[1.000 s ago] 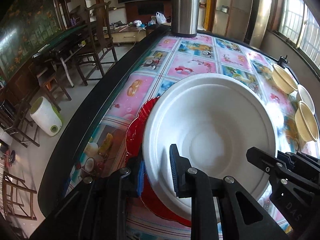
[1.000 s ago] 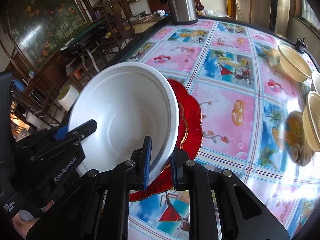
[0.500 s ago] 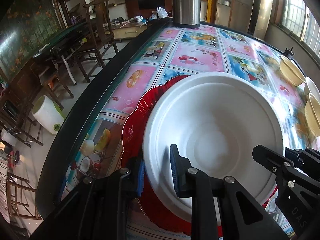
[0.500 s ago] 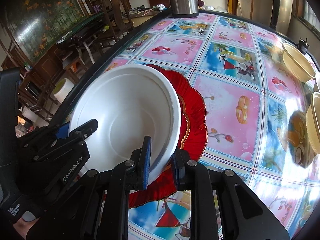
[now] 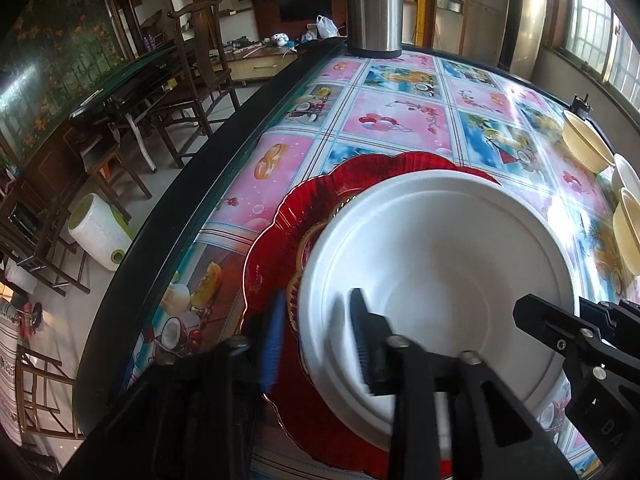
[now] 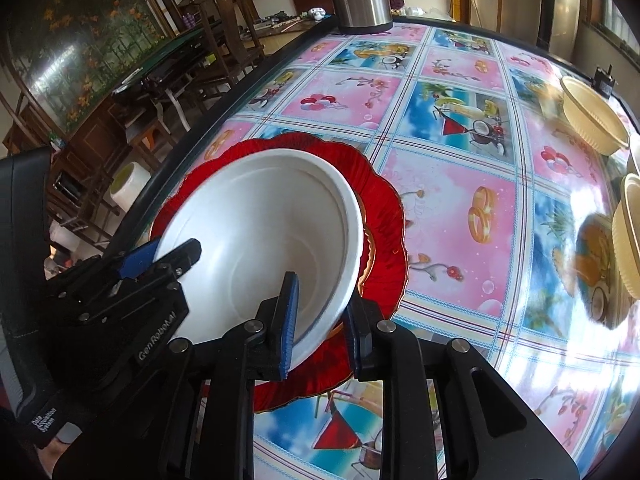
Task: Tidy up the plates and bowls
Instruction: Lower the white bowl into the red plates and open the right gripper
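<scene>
Nearest to where I stood, the left gripper (image 5: 316,336) had its jaws spread wider than the rim between them, one blue pad outside the white plate (image 5: 440,280) and the other inside it, neither visibly pressing; I judged it to have let go, or to be about to. Just beside it on the right, the right gripper (image 6: 322,320) straddled the near right edge of the same plate, its jaws also parted, with a gap showing on the outer side, so the grip looked loose at best.

The white plate sat on the red plate (image 6: 384,216), overlapping most of it, a little off centre; whether it lay fully flat I could not tell. It looked like moulded pulp or foam: very light, stiff enough to hold its shape, easily dented by a hard pinch and apt to skid on the glossy red plastic below; the raised rim seemed the sensible place to take it, pinched gently from opposite sides.

Farther right, cream bowls (image 6: 592,120) stood near the table (image 6: 452,184) edge, well apart from the stack; at the far end stood a steel flask (image 5: 374,4).
</scene>
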A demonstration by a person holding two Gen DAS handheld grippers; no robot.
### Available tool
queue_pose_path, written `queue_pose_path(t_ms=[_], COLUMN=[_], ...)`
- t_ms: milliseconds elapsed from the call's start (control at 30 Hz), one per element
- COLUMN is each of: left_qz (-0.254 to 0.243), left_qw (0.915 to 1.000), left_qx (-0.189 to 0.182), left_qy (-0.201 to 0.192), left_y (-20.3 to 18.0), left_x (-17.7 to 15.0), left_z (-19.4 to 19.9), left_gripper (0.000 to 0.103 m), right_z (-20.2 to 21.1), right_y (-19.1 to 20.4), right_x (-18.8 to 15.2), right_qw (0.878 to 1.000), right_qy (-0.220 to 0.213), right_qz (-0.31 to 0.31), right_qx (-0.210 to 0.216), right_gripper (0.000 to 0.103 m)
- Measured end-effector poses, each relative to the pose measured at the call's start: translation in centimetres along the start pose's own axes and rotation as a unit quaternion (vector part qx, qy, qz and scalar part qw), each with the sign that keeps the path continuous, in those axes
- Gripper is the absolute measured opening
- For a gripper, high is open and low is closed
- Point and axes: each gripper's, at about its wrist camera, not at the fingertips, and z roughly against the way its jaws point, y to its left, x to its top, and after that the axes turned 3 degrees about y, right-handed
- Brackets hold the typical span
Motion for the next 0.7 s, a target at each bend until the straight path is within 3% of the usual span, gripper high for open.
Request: queue_pose_path(t_ms=[67,267,400,700], left_qz=[0.0,-0.002,-0.004,-0.021], left_qw=[1.0,0.9997,0.9985,0.9963], left_qx=[-0.002,0.003,0.004,-0.031], left_qy=[-0.003,-0.026,-0.055,-0.078], left_y=[-0.1,-0.3,-1.0,-3.6], left_x=[0.0,0.3,0.5,0.5], left_z=[0.2,1.5,3.2,5.4], left_gripper=[0.051,0.055,0.07,0.071], right_z=[0.1,1.7,3.6,6.8], right_y=[0.0,-0.9,-1.8,-4.6], right_x=[0.0,0.0,-0.2,-1.4], right_qw=[1.0,1.0,0.999,0.995], right_qy=[-0.001,-0.023,-0.047,-0.079], right_qz=[-0.002,-0.014,-0.027,-0.059], right_qx=[-0.002,-0.006,-0.001,0.006], right_gripper=[0.021,0.021,0.021,0.021])
